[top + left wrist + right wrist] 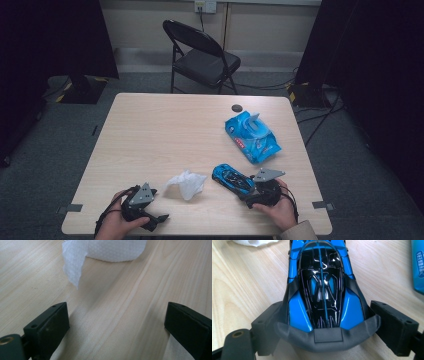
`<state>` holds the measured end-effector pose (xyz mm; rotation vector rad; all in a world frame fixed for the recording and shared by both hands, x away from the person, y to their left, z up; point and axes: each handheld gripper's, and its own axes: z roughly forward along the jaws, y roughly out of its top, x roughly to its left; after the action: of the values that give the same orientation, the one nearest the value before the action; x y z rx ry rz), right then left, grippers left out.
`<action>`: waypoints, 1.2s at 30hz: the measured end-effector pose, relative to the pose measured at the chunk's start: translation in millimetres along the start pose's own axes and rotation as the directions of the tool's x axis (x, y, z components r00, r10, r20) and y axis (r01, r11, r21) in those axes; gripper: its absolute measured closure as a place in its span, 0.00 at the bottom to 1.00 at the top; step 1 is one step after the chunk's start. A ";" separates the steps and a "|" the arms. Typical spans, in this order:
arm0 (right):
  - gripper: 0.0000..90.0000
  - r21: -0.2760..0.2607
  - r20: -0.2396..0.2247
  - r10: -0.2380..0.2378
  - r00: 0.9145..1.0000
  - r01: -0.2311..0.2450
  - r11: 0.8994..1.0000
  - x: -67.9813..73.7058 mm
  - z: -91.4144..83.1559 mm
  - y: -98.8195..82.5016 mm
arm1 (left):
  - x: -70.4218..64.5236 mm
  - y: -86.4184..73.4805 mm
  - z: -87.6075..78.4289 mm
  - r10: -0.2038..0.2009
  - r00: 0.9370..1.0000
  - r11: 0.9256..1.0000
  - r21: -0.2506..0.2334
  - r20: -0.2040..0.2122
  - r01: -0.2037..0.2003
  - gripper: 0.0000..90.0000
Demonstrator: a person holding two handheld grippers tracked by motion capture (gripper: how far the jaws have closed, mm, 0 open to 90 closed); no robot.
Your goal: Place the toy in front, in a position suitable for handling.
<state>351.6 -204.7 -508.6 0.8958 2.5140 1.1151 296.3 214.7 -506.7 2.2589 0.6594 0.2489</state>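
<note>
Toy car (232,178), blue with a glossy black canopy, on the pale wood-grain table (165,130) near its front right edge, tail end set between the jaws of the right gripper (252,189). Jaws flanking the grey rear wing on both sides in the right gripper view (322,297); whether pressed tight on the car or merely beside it, cannot tell. Left gripper (161,218) held low at the front left edge, jaws spread wide over bare wood, nothing between them. Crumpled white wipe (187,183) lying just left of the car, seen close ahead in the left gripper view (105,251). Blue wipe packet (252,137) with flap raised farther back on the right side; small dark round cap (236,107) beyond it near the far edge. Grey carpeted floor all round, black folding chair (202,55) behind the table, dark curtains at both sides, cables trailing along the right, wall socket (205,6) above the skirting.
</note>
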 end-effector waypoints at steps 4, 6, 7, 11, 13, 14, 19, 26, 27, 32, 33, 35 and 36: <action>0.16 0.005 0.009 -0.006 1.000 0.005 1.000 0.9 1.7 1.4 | 0.0 0.0 0.0 0.000 1.000 1.000 0.000 0.000 0.000 0.06; 0.16 0.005 0.008 -0.008 1.000 0.008 1.000 0.8 1.9 1.5 | 0.0 0.0 0.0 0.000 1.000 1.000 0.000 0.000 0.000 0.06; 0.16 0.005 0.008 -0.008 1.000 0.008 1.000 0.9 1.8 1.5 | 0.0 0.0 0.0 0.000 1.000 1.000 0.000 -0.001 0.000 0.06; 0.16 0.004 -0.005 -0.015 1.000 0.015 1.000 1.1 2.2 1.7 | 0.0 0.0 0.0 0.000 1.000 1.000 0.000 0.000 0.000 0.06; 0.16 0.004 -0.006 -0.016 1.000 0.016 1.000 1.3 2.3 1.8 | 0.0 0.0 0.0 0.000 1.000 1.000 0.000 0.000 0.000 0.06; 0.17 0.004 -0.006 -0.017 1.000 0.017 1.000 1.3 2.3 1.8 | 0.0 0.0 0.0 0.000 1.000 1.000 0.000 0.000 0.000 0.06; 0.24 -0.008 -0.018 -0.027 0.999 0.027 1.000 2.6 1.4 1.5 | -0.1 0.2 -0.2 0.000 1.000 1.000 0.003 0.000 0.000 0.06; 0.26 -0.015 -0.016 -0.020 1.000 0.019 1.000 2.5 1.2 1.3 | -0.7 1.0 0.3 0.002 1.000 1.000 0.013 0.002 -0.002 0.04; 0.26 -0.015 -0.016 -0.020 1.000 0.020 1.000 2.6 1.2 1.3 | -0.6 1.1 0.3 0.004 1.000 1.000 0.013 0.000 -0.004 0.04; 0.26 -0.013 -0.015 -0.020 1.000 0.020 1.000 2.6 1.1 1.4 | 0.1 1.0 -1.1 -0.007 1.000 1.000 -0.018 -0.009 0.007 0.13; 0.26 -0.013 -0.016 -0.020 1.000 0.020 1.000 2.6 1.1 1.4 | -0.2 1.3 -0.9 -0.031 0.999 0.999 -0.032 -0.008 0.031 0.18; 0.26 -0.014 -0.016 -0.020 1.000 0.020 1.000 2.5 1.1 1.4 | 0.7 2.3 -2.2 -0.038 0.999 0.999 -0.019 0.001 0.038 0.18; 0.26 -0.015 -0.016 -0.020 1.000 0.020 1.000 2.6 1.2 1.3 | 0.2 2.8 -2.4 -0.037 0.999 0.999 -0.022 -0.001 0.037 0.18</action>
<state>350.7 -201.7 -508.3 0.8597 2.5188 1.1372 296.7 214.6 -503.0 2.2230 0.6953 0.2380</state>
